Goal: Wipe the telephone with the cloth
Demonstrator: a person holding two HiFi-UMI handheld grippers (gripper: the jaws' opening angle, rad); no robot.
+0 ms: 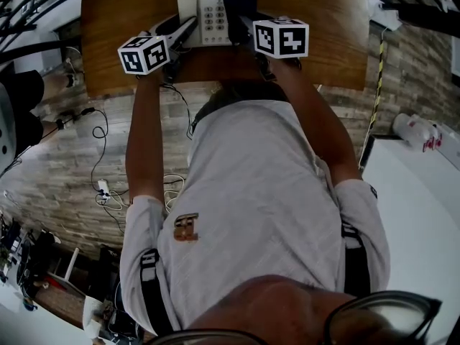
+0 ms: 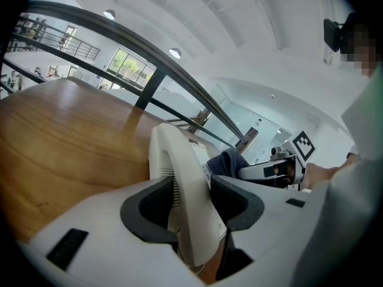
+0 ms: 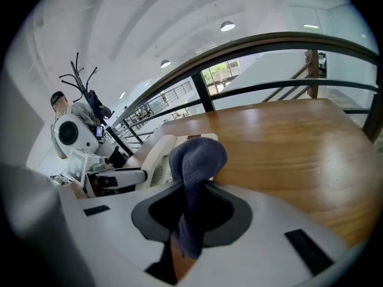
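The left gripper [image 2: 190, 203] is clamped on the telephone's handset [image 2: 179, 160], whose long axis runs away along the jaws. The right gripper [image 3: 192, 211] pinches the cloth [image 3: 196, 157] — the telephone [image 1: 218, 9] sits just to its left on the table [image 1: 323, 42].

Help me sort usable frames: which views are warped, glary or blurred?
Head view: the table edges bow, and the glasses rim at the bottom is soft. Left gripper view: dark round border, curved railing; the handset in the left claw is sharp. Right gripper view: pale glare streaks the table; the cloth is sharp.
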